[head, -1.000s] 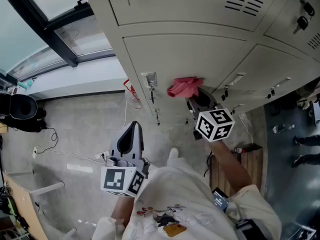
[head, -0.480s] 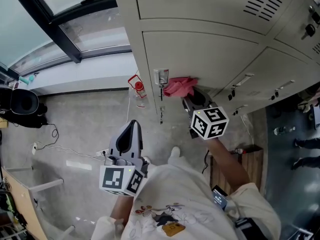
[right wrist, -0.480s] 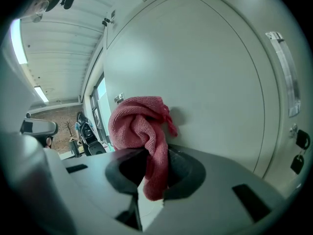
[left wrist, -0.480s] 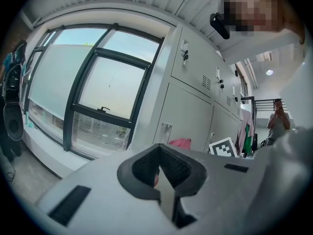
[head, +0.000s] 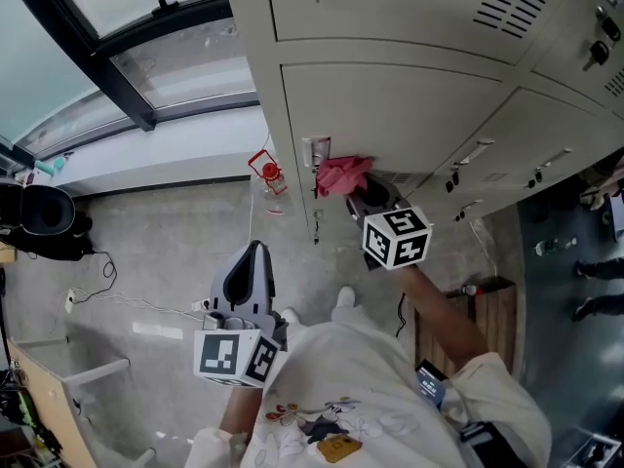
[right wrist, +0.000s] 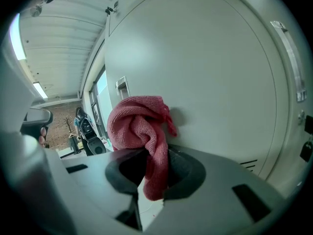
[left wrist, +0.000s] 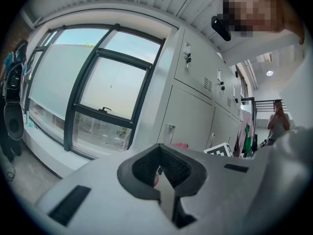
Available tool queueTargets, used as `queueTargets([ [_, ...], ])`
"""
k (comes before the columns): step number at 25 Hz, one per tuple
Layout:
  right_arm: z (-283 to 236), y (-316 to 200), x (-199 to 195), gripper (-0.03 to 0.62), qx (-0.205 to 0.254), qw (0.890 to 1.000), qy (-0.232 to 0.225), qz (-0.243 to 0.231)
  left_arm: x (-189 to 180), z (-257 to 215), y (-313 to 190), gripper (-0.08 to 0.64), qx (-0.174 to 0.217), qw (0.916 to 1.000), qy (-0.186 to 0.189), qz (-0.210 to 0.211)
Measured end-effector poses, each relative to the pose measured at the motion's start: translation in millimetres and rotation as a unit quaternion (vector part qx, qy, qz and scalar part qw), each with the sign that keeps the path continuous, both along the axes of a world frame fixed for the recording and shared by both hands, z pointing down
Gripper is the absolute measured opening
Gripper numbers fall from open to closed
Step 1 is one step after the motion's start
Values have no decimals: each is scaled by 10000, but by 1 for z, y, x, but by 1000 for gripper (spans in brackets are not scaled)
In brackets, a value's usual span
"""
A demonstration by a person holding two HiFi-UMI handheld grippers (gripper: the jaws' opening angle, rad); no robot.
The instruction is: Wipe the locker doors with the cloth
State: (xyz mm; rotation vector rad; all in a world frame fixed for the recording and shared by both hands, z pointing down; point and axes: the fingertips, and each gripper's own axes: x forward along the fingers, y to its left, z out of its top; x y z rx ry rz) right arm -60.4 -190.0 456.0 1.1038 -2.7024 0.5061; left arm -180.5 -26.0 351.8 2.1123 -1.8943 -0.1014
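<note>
Pink cloth [right wrist: 139, 126] is pinched in our right tongs [right wrist: 155, 175], bunched up and pressed against the grey locker door [right wrist: 220, 82], just beside the latch [right wrist: 121, 88] near the door's left edge. Our left tongs [left wrist: 164, 177] are closed with nothing in them, hanging low by our body, well apart from the lockers. Big window [left wrist: 98, 82] on the left, concrete floor [head: 146, 242] under us.

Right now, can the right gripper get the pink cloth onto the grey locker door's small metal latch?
Probably yes: the right gripper holds the pink cloth at the grey locker door beside the metal latch; nothing intervenes.
</note>
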Motion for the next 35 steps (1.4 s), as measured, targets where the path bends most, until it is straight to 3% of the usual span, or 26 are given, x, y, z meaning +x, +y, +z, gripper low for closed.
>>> queueTargets([
  [13,16,-6,16,77,-113,9998,99,135,14,11,-13,2,-150,9996,-71,208],
  [35,24,-26,95,77,-99,9986,304,412,73,13,-46,2,-108,9980,0,622],
])
